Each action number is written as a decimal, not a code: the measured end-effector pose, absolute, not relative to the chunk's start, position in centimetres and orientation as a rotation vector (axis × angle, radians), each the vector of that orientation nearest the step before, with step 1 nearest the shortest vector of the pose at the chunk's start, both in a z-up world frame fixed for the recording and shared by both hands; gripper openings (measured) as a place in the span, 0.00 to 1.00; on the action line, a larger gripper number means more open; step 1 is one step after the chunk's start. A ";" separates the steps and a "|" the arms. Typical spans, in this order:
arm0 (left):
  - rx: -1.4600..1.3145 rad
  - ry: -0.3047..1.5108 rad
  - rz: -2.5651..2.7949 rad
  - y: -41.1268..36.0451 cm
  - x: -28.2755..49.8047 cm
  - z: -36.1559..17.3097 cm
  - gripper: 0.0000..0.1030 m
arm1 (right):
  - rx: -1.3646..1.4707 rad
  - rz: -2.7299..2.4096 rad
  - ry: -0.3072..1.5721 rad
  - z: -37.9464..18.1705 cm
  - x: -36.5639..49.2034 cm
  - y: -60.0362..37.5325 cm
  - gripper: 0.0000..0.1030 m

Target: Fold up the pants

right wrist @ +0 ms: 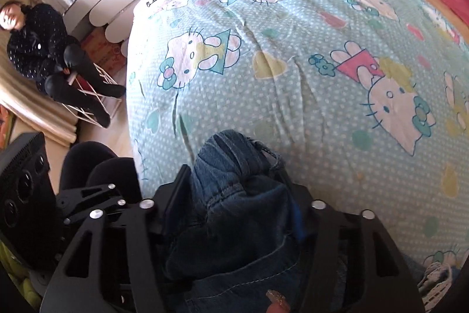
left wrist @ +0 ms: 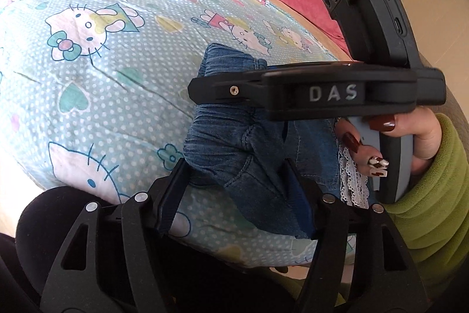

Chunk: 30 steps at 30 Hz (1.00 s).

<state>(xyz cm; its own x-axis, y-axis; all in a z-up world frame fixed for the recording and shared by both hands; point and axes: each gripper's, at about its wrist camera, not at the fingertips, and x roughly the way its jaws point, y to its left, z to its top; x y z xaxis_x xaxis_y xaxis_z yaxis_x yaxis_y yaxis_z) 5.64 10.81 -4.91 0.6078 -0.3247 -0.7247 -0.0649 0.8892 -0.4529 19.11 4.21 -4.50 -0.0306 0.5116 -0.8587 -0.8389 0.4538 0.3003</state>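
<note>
Both grippers were down on the pants (left wrist: 252, 154), a small pair of blue jeans bunched near the front edge of the bed sheet (left wrist: 96, 96), the cartoon-print one. In the left wrist view I had the left gripper (left wrist: 234, 189) with its jaws set either side of a gathered fold at the elastic waistband, denim filling the gap and seemingly pinched; I read that as clamped on the cloth. The right gripper (right wrist: 234, 195), in its own view, likewise had a thick wad of denim between its jaws, pads against the fabric on both sides, so closed on the pants too. The right tool's body crossed over the garment in the left view, carried by a hand (left wrist: 410, 134) in a green sleeve (left wrist: 431, 195).

Step judged: grasp for the first fold, garment not yet spread or folded. Next move, as I judged it, called for lifting both holds together and drawing them apart to flatten the denim before doubling it. Risk: one thick bunch could slip.
</note>
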 end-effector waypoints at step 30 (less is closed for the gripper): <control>-0.319 0.897 -0.579 -5.2 8.9 0.5 0.65 | 0.137 1.027 0.879 4.5 20.1 -21.2 0.64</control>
<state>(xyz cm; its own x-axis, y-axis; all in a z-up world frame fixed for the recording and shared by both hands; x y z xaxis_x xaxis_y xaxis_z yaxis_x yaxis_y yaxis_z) 8.93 -5.23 0.50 0.4865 -0.5953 -0.6395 0.3375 0.8032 -0.4909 20.10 -21.23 4.46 0.2183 0.7906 -0.5721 -0.6877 0.5405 0.4846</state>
